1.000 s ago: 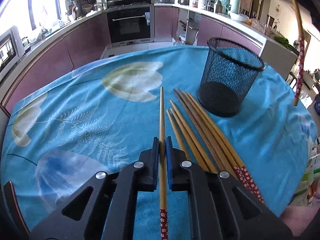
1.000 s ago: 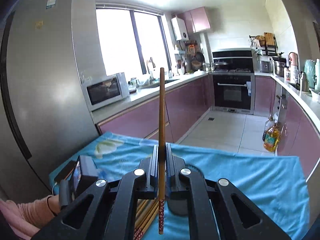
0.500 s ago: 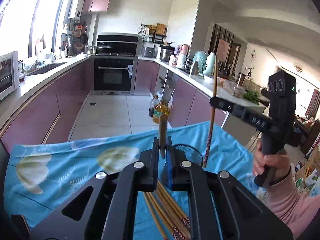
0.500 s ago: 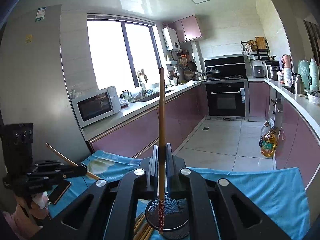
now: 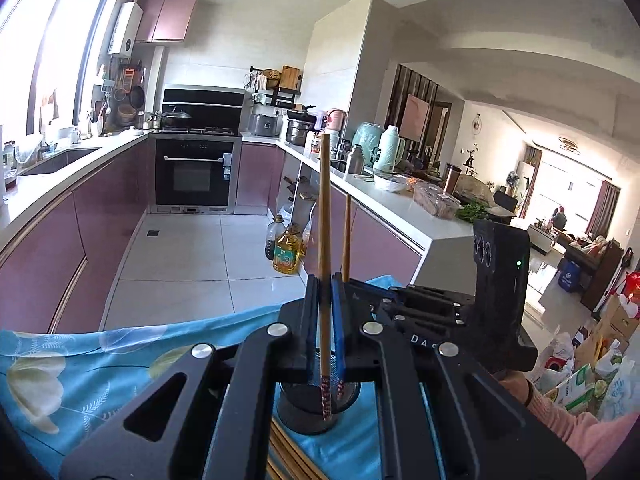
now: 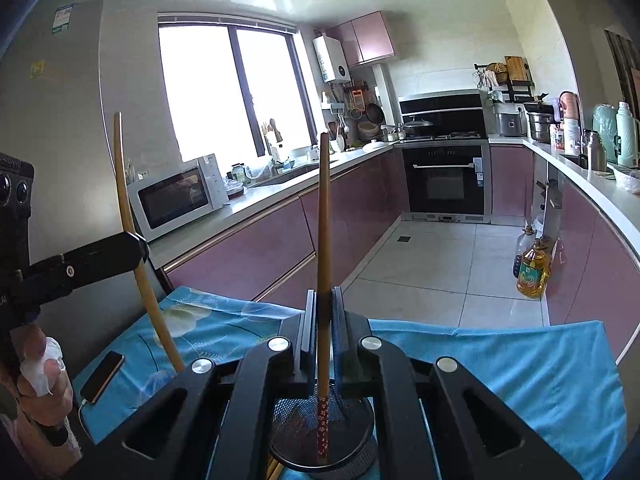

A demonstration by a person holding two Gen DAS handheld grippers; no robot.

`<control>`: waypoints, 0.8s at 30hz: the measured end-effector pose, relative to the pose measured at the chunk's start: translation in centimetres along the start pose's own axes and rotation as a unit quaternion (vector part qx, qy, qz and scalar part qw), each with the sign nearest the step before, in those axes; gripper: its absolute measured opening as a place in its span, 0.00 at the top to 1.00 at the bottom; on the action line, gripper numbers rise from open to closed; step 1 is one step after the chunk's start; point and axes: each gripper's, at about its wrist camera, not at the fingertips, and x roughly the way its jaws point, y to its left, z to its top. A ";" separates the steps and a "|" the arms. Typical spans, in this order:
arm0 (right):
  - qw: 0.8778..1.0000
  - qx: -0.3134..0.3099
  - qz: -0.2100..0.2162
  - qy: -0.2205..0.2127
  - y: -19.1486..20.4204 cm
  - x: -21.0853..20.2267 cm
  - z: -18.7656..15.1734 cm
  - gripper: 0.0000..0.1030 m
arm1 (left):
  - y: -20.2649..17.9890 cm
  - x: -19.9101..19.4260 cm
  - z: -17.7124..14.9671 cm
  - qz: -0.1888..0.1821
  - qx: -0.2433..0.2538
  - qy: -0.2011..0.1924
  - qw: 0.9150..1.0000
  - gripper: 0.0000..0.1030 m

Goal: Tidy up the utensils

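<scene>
My left gripper [image 5: 325, 280] is shut on a wooden chopstick [image 5: 324, 216] held upright, its red patterned end over the black mesh holder [image 5: 316, 404]. My right gripper [image 6: 325, 300] is shut on another chopstick [image 6: 323, 240], also upright, with its red end down inside the mesh holder [image 6: 324, 436]. That second chopstick [image 5: 346, 236] and the right gripper's body [image 5: 460, 316] show just behind my left fingers. The left gripper [image 6: 80, 260] with its chopstick [image 6: 132, 232] shows at the left of the right wrist view. Several loose chopsticks [image 5: 288, 456] lie on the blue tablecloth [image 5: 80, 368] by the holder.
A phone [image 6: 102, 376] on a cable lies on the blue cloth [image 6: 520, 364] at the left. Kitchen counters, an oven [image 5: 194, 176] and oil bottles [image 5: 286, 252] on the floor stand beyond the table edge.
My left gripper lifted its chopstick off the table, turned it upright and brought it over the mesh holder. The right gripper lowered its chopstick's end into the holder.
</scene>
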 end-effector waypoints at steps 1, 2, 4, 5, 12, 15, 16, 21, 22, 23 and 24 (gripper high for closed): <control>1.000 0.001 0.000 0.003 0.0 0.1 -0.1 0.95 | -0.2 0.3 0.1 -0.001 0.000 0.001 1.000 0.93; 1.000 0.001 0.000 0.009 -0.1 0.3 -0.3 0.95 | -0.4 0.8 0.2 -0.003 -0.001 0.005 1.000 0.93; 1.000 0.002 0.000 0.020 -0.3 0.7 -0.6 0.95 | -0.7 2.2 0.2 0.000 0.002 0.015 1.000 0.93; 1.000 0.002 0.000 0.025 -0.4 0.8 -0.9 0.95 | -0.6 2.4 -0.4 0.001 0.003 0.022 1.000 0.93; 0.996 0.010 -0.003 0.091 -0.9 3.3 -2.5 0.94 | 1.2 8.4 -4.1 0.009 -0.016 0.115 0.993 0.93; 0.994 0.016 -0.006 0.104 -1.1 4.1 -3.0 0.92 | 2.2 11.0 -5.6 0.023 -0.021 0.142 0.989 0.92; 0.994 0.018 -0.008 0.105 -1.2 4.2 -3.1 0.92 | 2.8 11.8 -6.1 0.026 -0.024 0.148 0.988 0.92; 0.995 0.025 -0.014 0.095 -1.1 3.7 -3.0 0.82 | 4.1 13.3 -7.7 0.033 -0.032 0.149 0.988 0.85; 0.995 0.024 -0.015 0.092 -1.1 3.5 -3.0 0.80 | 4.4 13.3 -8.0 0.034 -0.033 0.147 0.988 0.82; 0.996 0.024 -0.016 0.089 -1.0 3.3 -3.0 0.77 | 4.7 13.0 -8.1 0.036 -0.034 0.145 0.988 0.80; 0.996 0.023 -0.015 0.086 -0.9 3.0 -3.1 0.76 | 4.8 12.8 -8.4 0.041 -0.035 0.142 0.988 0.79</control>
